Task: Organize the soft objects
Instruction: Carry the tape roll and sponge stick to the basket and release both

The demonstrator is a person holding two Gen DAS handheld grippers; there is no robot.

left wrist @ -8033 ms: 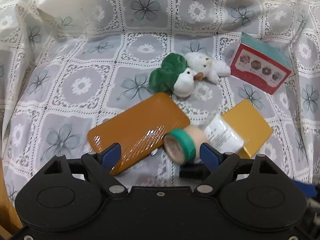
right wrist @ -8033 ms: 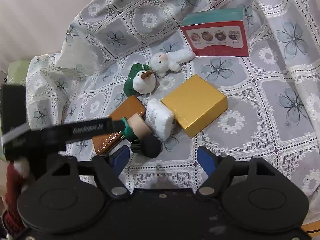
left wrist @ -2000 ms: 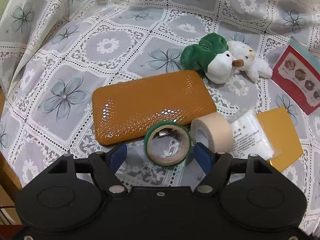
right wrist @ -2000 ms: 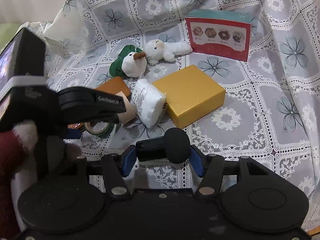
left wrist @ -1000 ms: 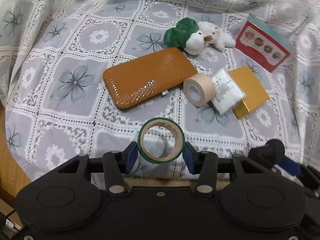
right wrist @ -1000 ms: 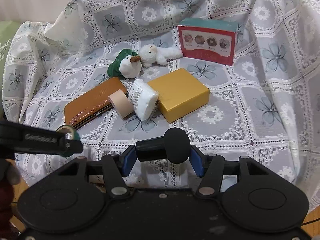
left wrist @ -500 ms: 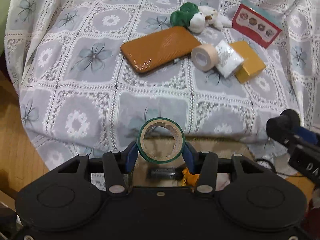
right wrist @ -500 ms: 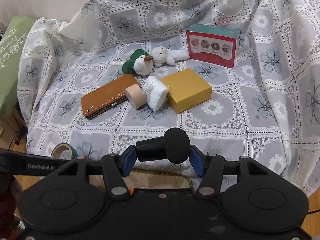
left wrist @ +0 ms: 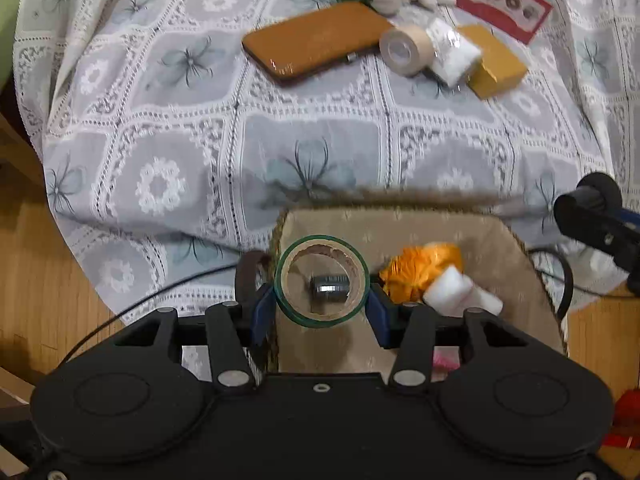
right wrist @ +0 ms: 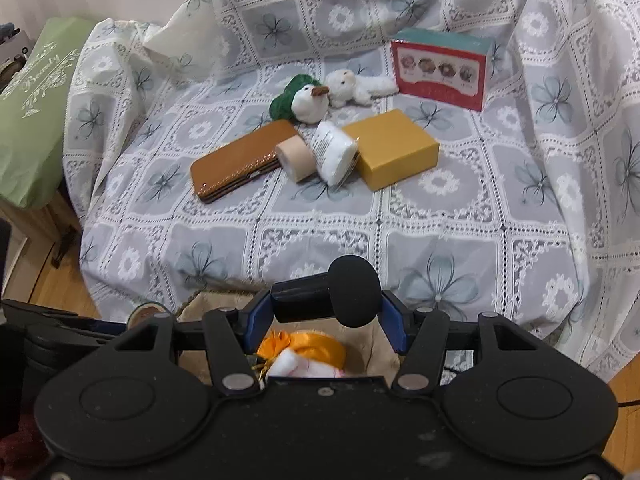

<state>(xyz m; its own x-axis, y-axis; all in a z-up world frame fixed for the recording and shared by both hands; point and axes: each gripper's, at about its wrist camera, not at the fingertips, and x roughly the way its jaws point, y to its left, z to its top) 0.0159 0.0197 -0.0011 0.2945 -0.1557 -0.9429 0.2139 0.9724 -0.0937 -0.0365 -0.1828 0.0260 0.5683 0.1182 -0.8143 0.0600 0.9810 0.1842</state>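
- Lace-patterned grey and white cloth (right wrist: 440,216) drapes a wide seat and fills most of both views; wooden floor (left wrist: 24,248) shows at the left edge.
- Left gripper (left wrist: 322,300), lower centre of its view: blue pads clenched on a green tape roll (left wrist: 322,282) held upright, its open core facing the camera.
- Directly beneath it, a beige fabric-lined basket (left wrist: 492,240) sits at the cloth's front edge. Inside: an orange soft item (left wrist: 420,268) and a white soft item (left wrist: 460,294), touching.
- Right gripper (right wrist: 326,320), lower centre of its view: clamped on a black microphone (right wrist: 336,292) lying crosswise, foam head to the right.
- Upper centre of the right view, on the cloth: brown wallet (right wrist: 244,160), beige tape roll (right wrist: 294,158), white wrapped packet (right wrist: 334,152) and yellow box (right wrist: 394,148), in a touching row.
- Behind them: green-and-white plush (right wrist: 302,100) against a white plush (right wrist: 354,86); red box (right wrist: 440,74) stands upright at the upper right.
- Green cushion (right wrist: 32,112) at the far left.
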